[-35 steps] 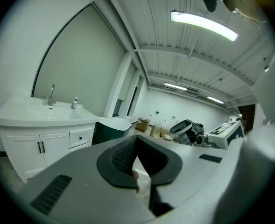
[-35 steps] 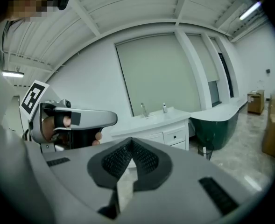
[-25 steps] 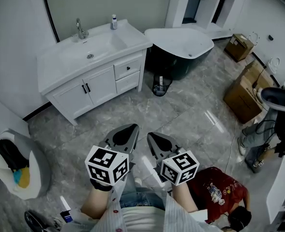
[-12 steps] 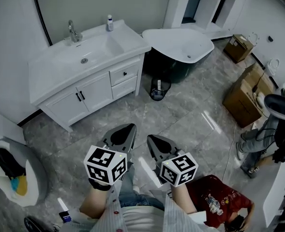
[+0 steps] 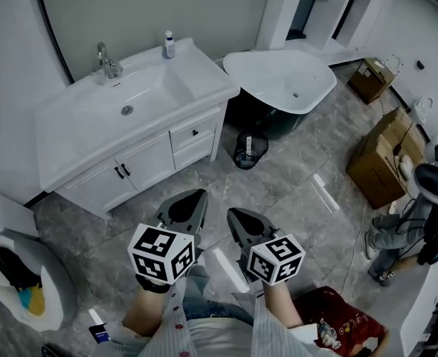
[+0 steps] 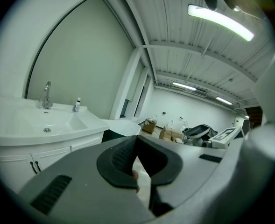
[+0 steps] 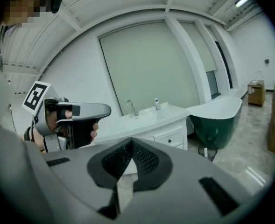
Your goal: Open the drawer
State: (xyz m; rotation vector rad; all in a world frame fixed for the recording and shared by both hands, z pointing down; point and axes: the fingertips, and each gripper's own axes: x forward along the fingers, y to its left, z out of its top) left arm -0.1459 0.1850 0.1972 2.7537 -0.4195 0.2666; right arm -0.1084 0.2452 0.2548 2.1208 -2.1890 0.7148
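The white vanity stands at the upper left of the head view, its two small drawers stacked at its right end. The top drawer has a dark knob and is closed; the right gripper view also shows it. My left gripper and right gripper hang side by side over the grey floor, well short of the vanity. Both are shut with nothing between the jaws. The left gripper's tips point past the basin; the right gripper's tips point at the vanity front.
A faucet and small bottle sit on the vanity top. A bathtub and a wire bin stand right of the vanity. Cardboard boxes and a person are at the right, a white bag at the lower left.
The vanity has grown larger and slid lower in the head view, so I am closer to it. Both grippers stay shut and in the same place relative to me.
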